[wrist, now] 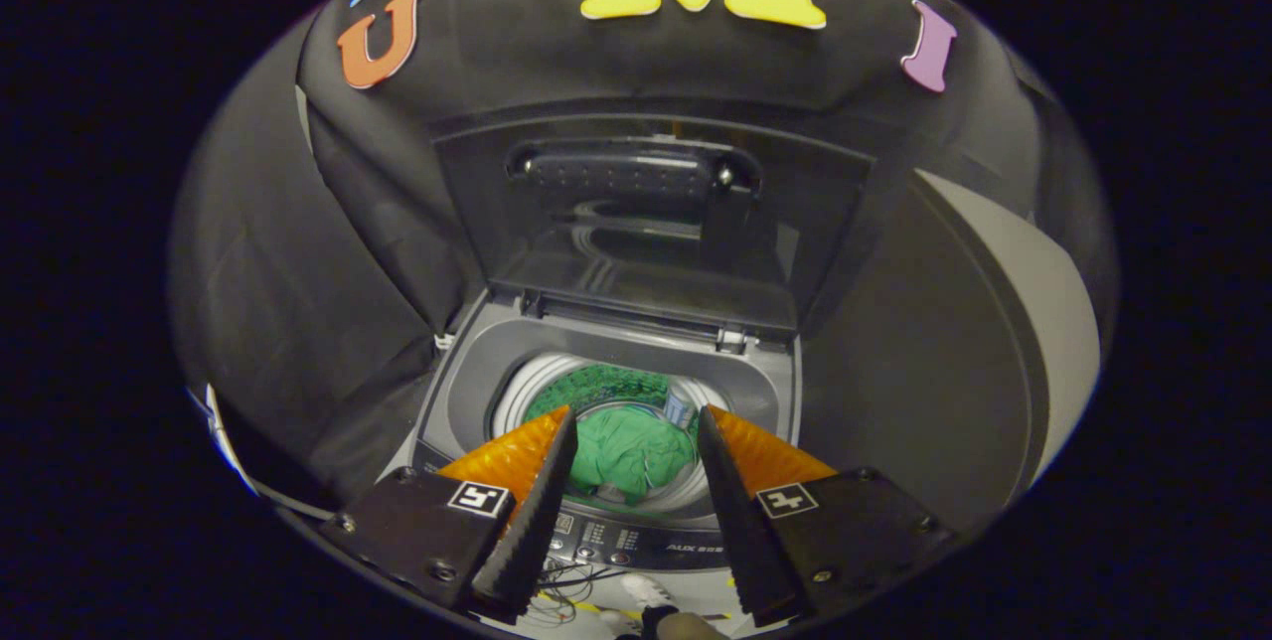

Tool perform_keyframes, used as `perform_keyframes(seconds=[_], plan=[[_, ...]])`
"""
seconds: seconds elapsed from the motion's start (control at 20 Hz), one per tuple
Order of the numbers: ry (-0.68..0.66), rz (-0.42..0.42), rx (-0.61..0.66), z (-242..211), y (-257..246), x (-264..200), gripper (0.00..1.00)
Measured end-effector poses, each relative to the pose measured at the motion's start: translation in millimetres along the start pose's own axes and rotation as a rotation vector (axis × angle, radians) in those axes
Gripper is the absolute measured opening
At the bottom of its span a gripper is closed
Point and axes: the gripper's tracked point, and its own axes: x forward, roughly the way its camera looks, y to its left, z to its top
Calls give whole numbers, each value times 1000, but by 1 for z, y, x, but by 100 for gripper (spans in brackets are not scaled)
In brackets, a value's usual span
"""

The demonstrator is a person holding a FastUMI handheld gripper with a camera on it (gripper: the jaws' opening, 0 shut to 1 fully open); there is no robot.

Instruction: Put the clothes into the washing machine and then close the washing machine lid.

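The hand-held gripper (636, 436) is held above the front of a top-loading washing machine (452, 401), with its two fingers (532, 511) spread apart and nothing pinched between them. Between and beyond the fingertips, down in the drum (527, 387), a bundle of green clothes (631, 456) is seen lying. No garment is seen hanging over the rim of the opening.

The first step of the task is therefore judged to be done, or very nearly so: the clothes are inside the machine and have been let go. The step in hand is taken to be the closing of the lid.

The lid (646, 233) is stood upright at the back of the machine, hinged along the rear edge of the opening, its dark inner face turned toward the gripper. A dark handle bar (636, 173) is seen across its upper part. The control panel (626, 541) lies just under the fingers at the front edge.

For the next move, the gripper would need to be raised and carried forward over the drum to the top of the lid, where the upper edge or the handle could be hooked or pushed. The lid would then have to be tipped forward and lowered over the opening. Whether the lid folds in the middle cannot be told.
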Motion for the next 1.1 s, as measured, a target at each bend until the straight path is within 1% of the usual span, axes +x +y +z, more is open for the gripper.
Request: perform_keyframes(seconds=[0.2, 0.45, 0.5, 0.55, 0.75, 0.95, 1.1], plan=[[-98, -2, 9, 20, -7, -44, 76], [-215, -1, 27, 67, -7, -86, 77], [-238, -5, 24, 79, -7, -90, 79], [-252, -8, 22, 90, -6, -93, 86], [-310, -9, 33, 140, -1, -96, 99], [-327, -7, 48, 188, 9, -82, 99], [-327, -15, 61, 215, 14, -60, 99]])
